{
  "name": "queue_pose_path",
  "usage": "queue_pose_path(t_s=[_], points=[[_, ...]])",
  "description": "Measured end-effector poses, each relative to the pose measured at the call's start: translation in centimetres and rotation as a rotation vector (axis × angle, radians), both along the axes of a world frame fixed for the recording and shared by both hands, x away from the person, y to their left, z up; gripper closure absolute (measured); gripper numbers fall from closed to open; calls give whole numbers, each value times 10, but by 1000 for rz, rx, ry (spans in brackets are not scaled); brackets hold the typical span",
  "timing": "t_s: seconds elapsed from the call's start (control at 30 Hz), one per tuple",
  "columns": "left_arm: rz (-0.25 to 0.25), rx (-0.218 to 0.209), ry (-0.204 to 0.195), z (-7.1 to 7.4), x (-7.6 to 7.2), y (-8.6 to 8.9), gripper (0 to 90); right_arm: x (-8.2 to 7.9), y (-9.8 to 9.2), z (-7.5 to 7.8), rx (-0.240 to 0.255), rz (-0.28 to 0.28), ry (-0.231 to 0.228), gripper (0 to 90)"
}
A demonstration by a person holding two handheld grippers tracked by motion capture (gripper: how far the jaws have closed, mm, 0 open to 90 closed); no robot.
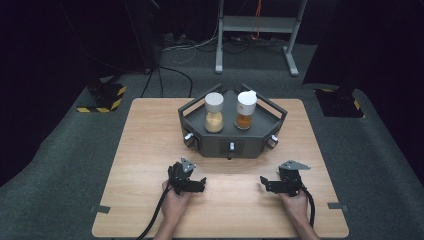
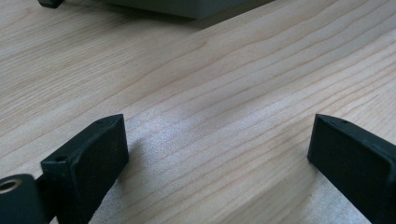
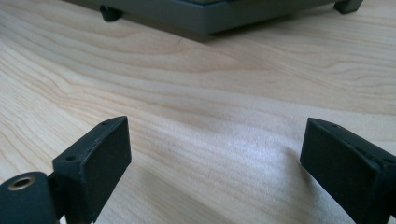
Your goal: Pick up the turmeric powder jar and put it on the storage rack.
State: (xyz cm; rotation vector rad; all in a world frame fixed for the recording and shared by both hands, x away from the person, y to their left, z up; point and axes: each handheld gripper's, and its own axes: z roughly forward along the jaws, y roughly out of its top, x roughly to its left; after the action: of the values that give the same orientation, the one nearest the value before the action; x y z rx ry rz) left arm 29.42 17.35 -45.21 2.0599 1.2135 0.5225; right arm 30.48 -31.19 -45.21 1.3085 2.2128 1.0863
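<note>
Both the left gripper (image 1: 201, 183) and right gripper (image 1: 263, 183) sit wide apart, holding nothing. The two clear, white-capped jars (image 1: 214, 113) stand in the dark grey tray (image 1: 195, 134), well apart from them. They look hard and slippery; grab the middle.

My high view looks forward and down from above the near edge, taking in the whole bench (image 1: 150, 150), with the rack (image 1: 232, 145) toward 12 o'clock. My two tool views sit low, close over the wood, each looking between its own jaws. Both face 12 o'clock and catch the rack's base (image 2: 187, 7) (image 3: 210, 18) along their top edge, which the high view shares.
</note>
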Motion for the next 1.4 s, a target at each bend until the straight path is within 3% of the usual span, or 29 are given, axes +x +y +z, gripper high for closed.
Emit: queue_pose_path(t_s=[0.23, 0.43, 1.4], points=[[0, 0, 0, 0, 0, 0, 50, -3, 3, 1, -30, -5, 3, 81], [1, 0, 0, 0, 0, 0, 50, -6, 18, 3, -110, -2, -14, 76], [0, 0, 0, 0, 0, 0, 50, -6, 20, 4, -109, -15, -10, 67]])
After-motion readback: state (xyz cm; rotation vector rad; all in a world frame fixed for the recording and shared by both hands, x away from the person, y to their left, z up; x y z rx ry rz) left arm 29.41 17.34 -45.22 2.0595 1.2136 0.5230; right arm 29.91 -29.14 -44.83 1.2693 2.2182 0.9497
